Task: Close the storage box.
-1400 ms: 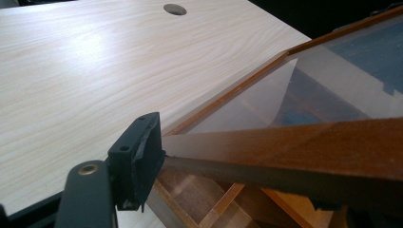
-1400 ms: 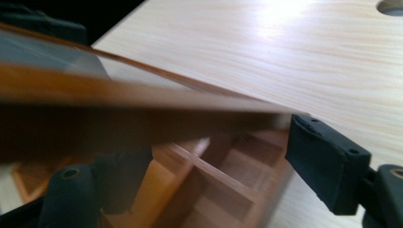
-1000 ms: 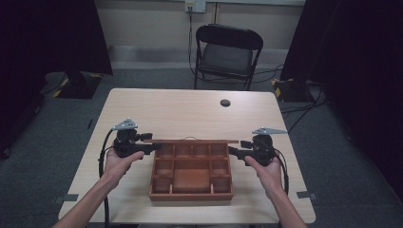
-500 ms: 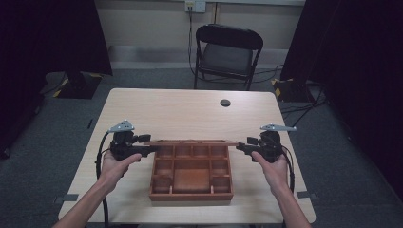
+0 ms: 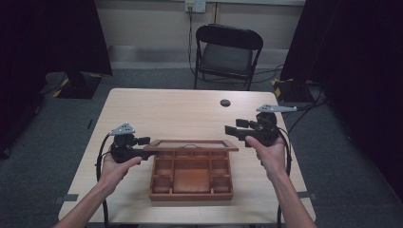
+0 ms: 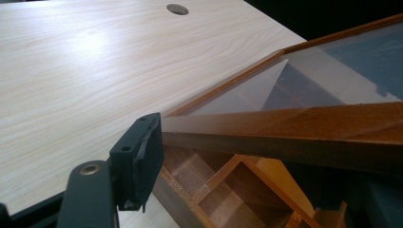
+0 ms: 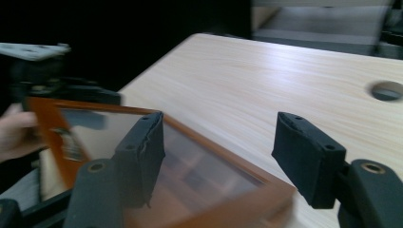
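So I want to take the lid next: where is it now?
In the high view the glass lid is raised over the wooden box's far edge, its left end in the left gripper.

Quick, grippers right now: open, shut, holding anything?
Left gripper: shut on the glass lid of the wooden box, at its left end, lid raised.
Right gripper: open, holding nothing, clear of the lid.

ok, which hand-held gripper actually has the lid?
The left hand-held gripper: its jaws clamp the glass lid's frame. The right hand-held gripper is open, clear of it.
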Demonstrator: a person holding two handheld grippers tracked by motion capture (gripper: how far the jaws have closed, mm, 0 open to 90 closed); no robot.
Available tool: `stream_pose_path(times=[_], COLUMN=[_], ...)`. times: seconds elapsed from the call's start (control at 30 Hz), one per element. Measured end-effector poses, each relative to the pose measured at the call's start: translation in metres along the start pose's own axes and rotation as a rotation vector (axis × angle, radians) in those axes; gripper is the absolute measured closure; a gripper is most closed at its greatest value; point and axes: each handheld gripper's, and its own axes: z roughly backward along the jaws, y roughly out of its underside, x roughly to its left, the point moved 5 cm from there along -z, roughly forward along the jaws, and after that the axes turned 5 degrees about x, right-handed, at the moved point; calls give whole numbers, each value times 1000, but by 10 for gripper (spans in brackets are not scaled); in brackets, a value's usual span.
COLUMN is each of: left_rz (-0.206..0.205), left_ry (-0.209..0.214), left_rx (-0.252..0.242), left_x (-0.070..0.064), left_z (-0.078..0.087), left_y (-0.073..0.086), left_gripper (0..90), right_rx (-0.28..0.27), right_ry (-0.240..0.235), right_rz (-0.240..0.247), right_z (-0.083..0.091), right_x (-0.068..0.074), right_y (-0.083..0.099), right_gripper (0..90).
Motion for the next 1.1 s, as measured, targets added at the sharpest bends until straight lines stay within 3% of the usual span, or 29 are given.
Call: stream_pose_path(times=[0.23,0.33,0.43,0.5,0.57,0.67,0.73,1.1], left_rz=[-12,-3,-6,-6,-6,-8,-8,-6], left_ry=[-1,-2,-6,-26,-27,-26,-28,-27], left_rx=[-1,-4,5,15,11,9,9,6], left_x=[-2,-3,-2,-2,-2,-4,-4,-5], left_z=[-1,-2,-4,-5,-5,-5,-5,-5], left_y=[1,1,2,4,4,6,7,8], left_gripper=[313,290,256,220,213,221,224,231], right_rx=[30,50,71,97,129,170,193,304], right_ry=[-114,-193,-205,-263,-297,-350,-356,-340], right_rz=[70,101,133,152,170,180,190,171], right_z=[-15,-22,-28,-34,-38,-42,-43,-57], right_x=[44,63,75,87,93,98,98,85], right_y=[-20,-25,-28,-29,-26,-20,-18,2], right_gripper=[376,422,448,555,573,649,678,772])
